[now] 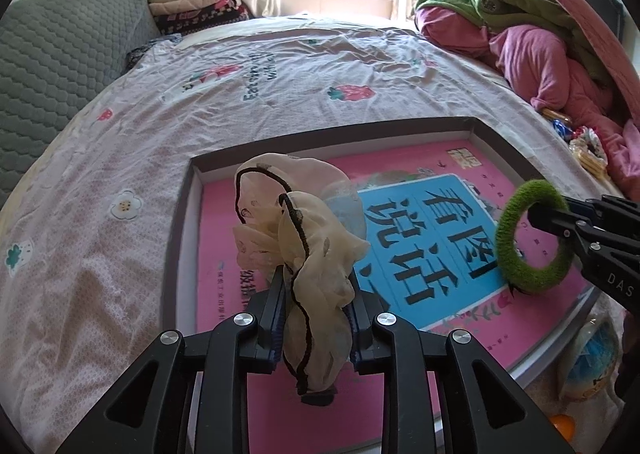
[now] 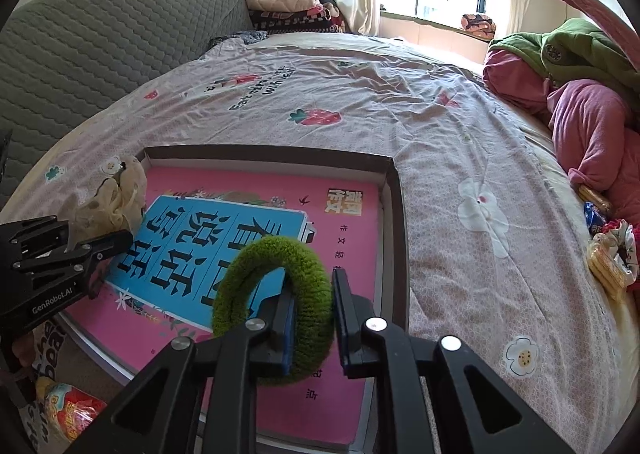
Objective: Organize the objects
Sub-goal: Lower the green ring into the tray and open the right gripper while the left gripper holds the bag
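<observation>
My left gripper [image 1: 316,294] is shut on a cream sheer scrunchie [image 1: 304,238] with a dark edge, held above the left part of a shallow grey box [image 1: 176,238]. A pink and blue book [image 1: 424,246] lies in the box. My right gripper [image 2: 314,294] is shut on a fuzzy green hair ring [image 2: 276,310], held above the box's right part [image 2: 396,238]. The right gripper with the ring [image 1: 532,238] shows at the right of the left wrist view. The left gripper with the scrunchie [image 2: 116,202] shows at the left of the right wrist view.
The box sits on a bed with a pink patterned sheet [image 1: 280,78]. A grey quilted headboard [image 1: 60,66] is at the left. Pink and green bedding [image 1: 552,54] is piled at the right, with small items [image 2: 608,254] beside it. Snack bags [image 2: 68,410] lie near the front.
</observation>
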`<state>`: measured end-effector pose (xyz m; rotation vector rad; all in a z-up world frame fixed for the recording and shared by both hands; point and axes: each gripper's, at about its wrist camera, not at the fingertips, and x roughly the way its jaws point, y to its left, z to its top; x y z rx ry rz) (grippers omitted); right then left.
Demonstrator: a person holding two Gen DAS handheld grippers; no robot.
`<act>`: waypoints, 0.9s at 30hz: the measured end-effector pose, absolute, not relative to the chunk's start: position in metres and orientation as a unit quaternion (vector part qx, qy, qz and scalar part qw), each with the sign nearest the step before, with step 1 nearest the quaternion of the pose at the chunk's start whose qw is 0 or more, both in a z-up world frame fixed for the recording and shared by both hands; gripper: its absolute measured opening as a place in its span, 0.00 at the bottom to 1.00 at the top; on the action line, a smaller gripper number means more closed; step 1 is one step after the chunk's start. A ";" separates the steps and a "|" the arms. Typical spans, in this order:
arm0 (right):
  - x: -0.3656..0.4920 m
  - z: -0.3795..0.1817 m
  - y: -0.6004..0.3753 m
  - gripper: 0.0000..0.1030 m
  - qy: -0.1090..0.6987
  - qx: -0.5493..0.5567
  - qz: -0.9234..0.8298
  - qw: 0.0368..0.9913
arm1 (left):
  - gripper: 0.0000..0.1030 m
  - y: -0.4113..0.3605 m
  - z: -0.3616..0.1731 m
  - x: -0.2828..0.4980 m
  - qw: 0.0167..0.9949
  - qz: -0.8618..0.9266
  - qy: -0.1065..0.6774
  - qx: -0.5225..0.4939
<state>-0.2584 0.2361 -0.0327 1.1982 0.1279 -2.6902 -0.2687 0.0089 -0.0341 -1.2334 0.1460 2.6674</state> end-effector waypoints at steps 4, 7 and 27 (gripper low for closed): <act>-0.259 -0.034 0.238 0.36 0.039 0.408 -0.907 0.093 | 0.27 0.014 -0.037 -0.268 0.103 0.898 0.060 -0.423; -0.258 -0.032 0.239 0.38 0.038 0.404 -0.909 0.093 | 0.28 0.016 -0.039 -0.268 0.106 0.896 0.063 -0.427; -0.254 -0.020 0.238 0.45 0.042 0.380 -0.920 0.088 | 0.54 0.016 -0.034 -0.269 0.123 0.890 0.042 -0.437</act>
